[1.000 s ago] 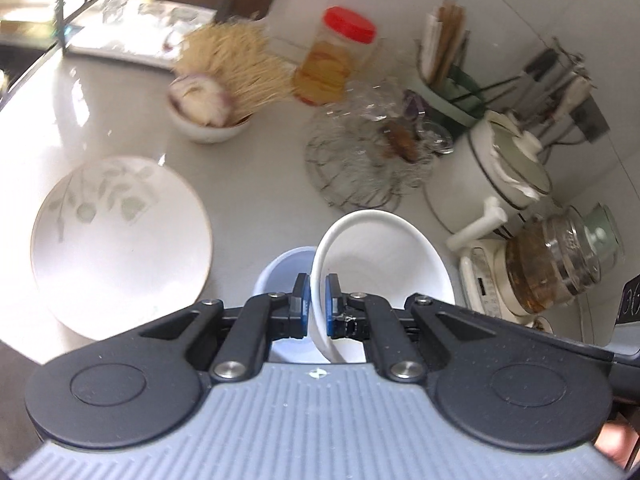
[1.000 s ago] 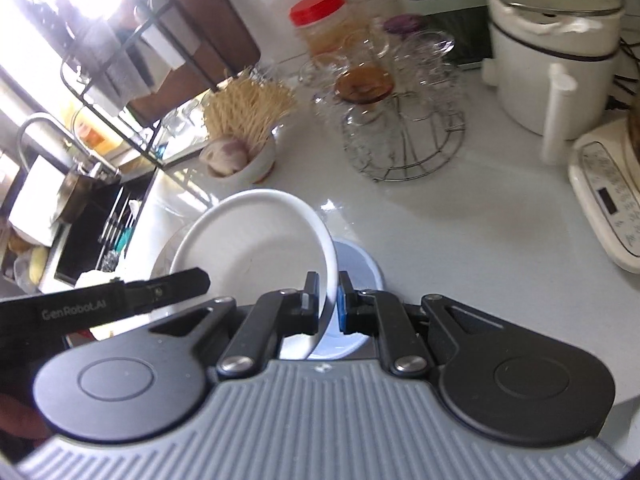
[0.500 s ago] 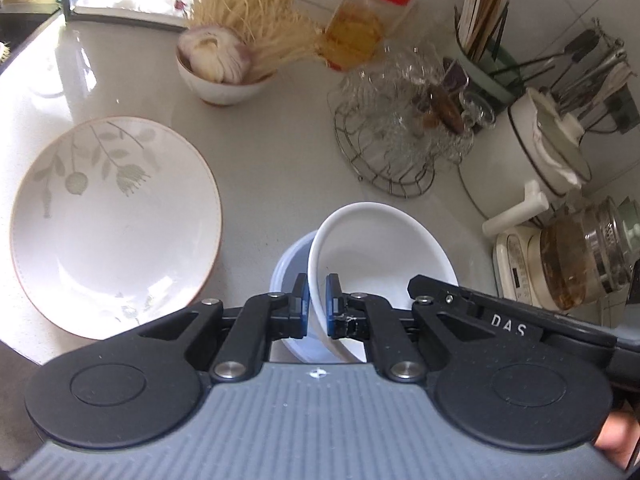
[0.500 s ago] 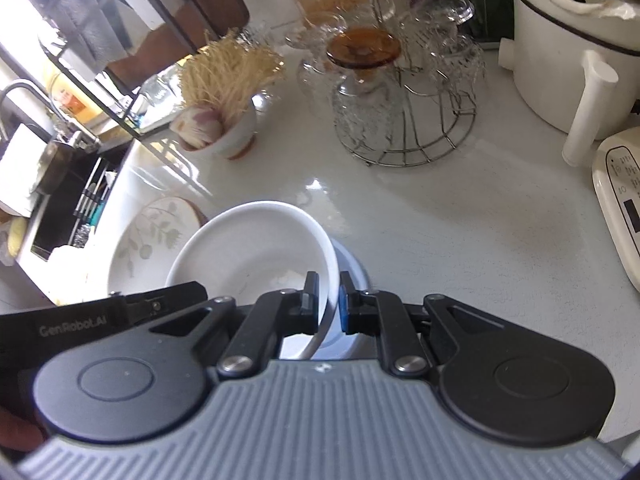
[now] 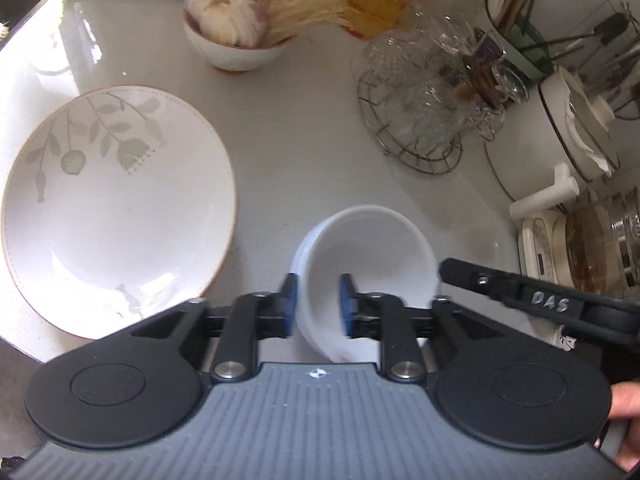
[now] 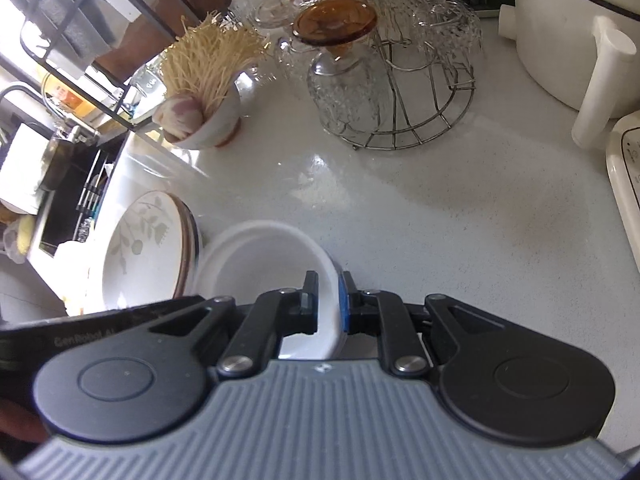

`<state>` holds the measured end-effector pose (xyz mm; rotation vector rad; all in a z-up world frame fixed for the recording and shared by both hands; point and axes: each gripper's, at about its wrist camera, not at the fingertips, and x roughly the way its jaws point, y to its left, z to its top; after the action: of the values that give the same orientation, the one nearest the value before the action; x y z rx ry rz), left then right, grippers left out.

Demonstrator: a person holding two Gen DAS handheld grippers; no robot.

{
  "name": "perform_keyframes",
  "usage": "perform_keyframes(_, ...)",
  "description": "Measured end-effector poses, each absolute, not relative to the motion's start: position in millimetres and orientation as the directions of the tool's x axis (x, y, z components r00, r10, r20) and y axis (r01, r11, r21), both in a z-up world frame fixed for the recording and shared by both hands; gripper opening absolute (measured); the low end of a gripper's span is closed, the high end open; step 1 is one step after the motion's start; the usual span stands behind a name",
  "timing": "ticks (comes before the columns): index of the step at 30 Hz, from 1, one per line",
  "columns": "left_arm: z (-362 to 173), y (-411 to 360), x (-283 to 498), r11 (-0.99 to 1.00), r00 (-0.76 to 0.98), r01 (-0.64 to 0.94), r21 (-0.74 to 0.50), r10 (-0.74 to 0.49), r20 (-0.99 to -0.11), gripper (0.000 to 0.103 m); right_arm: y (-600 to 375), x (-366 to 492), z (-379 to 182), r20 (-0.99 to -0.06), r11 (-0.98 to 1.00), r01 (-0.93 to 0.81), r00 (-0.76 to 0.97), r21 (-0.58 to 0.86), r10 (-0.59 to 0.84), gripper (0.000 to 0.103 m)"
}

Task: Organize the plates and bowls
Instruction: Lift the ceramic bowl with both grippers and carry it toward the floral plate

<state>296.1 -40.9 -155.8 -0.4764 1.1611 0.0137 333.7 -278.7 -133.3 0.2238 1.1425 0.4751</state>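
The left gripper (image 5: 318, 305) has just been opening: its blue-padded fingers (image 5: 291, 298) now stand apart on either side of the near wall of the white bowl (image 5: 372, 248), with a gap showing between the inner pad and the bowl's wall, so the rim lies between them without being pinched. The right gripper (image 6: 329, 305) straddles the opposite side of the same bowl's rim; its jaws have just eased slightly apart and are nearly closed, and whether its pads press the wall cannot be told for sure. Both tools point steeply down at the countertop (image 6: 420, 208). In the left wrist view, one black finger of the right gripper reaches in to the bowl's right edge, and a bit of the person's hand (image 5: 624, 420) shows at the lower right corner.

The white bowl sits nested in a pale blue bowl (image 6: 338, 276), whose edge peeks out just beyond the right gripper's pad. Just left of the fingers lies a large leaf-patterned plate (image 5: 116, 208). Farther ahead stand a small bowl of noodles and onion (image 5: 236, 36) and a wire rack of glassware (image 6: 384, 68), and, well to the right, a white cooker (image 5: 560, 132).
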Motion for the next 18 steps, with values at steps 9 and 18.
perform_keyframes(9, -168, -49, 296, 0.892, 0.427, -0.232, -0.387, -0.264, -0.865, 0.045, -287, 348, -153, -0.822, 0.87, -0.233, 0.294, 0.434, 0.488, 0.055)
perform_keyframes(18, -184, -59, 296, 0.888, 0.42, -0.3, -0.347, -0.204, -0.884, 0.045, -280, 351, -180, -0.824, 0.84, -0.242, 0.195, 0.485, 0.532, 0.044)
